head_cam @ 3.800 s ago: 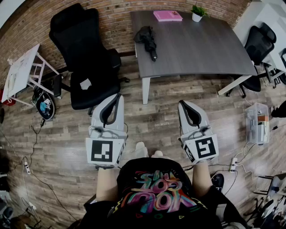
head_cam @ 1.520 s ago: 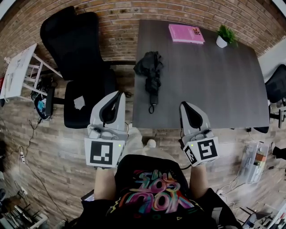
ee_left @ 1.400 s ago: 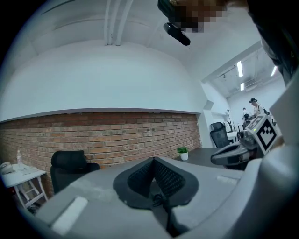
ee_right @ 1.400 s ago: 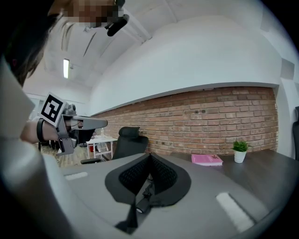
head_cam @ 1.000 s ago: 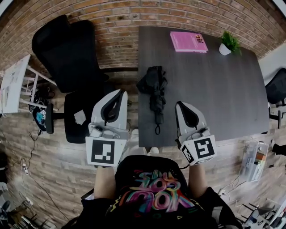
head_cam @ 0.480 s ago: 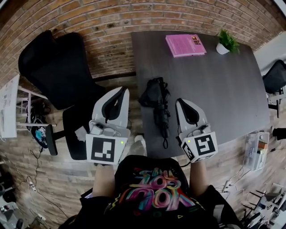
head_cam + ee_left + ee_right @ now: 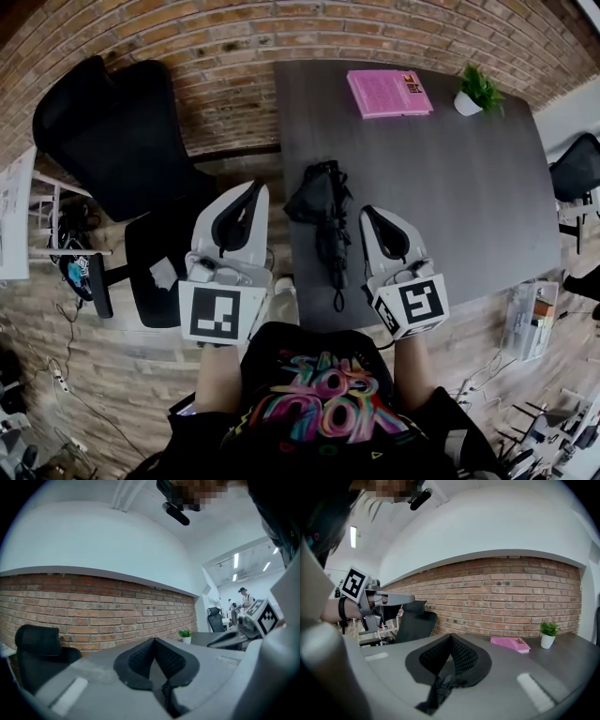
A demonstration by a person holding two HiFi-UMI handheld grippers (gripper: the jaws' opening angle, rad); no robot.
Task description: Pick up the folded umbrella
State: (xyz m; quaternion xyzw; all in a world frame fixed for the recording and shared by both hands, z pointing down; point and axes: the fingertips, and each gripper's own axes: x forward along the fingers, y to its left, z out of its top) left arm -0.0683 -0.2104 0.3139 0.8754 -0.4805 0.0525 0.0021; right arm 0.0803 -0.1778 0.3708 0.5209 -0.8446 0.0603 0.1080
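a brick wall (image 7: 234, 37) backed a dark grey table (image 7: 450, 187), with a black office chair (image 7: 103, 141) on the outer side of the left gripper (image 7: 254, 187). the folded umbrella (image 7: 326, 216) lay flat on the table, between the two grippers and just beside the inner flank of the right gripper (image 7: 367, 212). its wrist strap (image 7: 338, 298) trailed back toward the table's near edge. neither gripper touched it. in the left gripper view the pads (image 7: 140, 656) met at their tips with nothing between them. in the right gripper view the jaws likewise stood pressed together and empty. a pink book (image 7: 388, 92) and a small potted plant (image 7: 478, 89) sat well ahead of the right gripper, at the table's far end. judged from this layout, only the approach was done. the jaws had not yet been parted, set around the umbrella, closed on it or raised with it, so the pick-up itself was all left to do.
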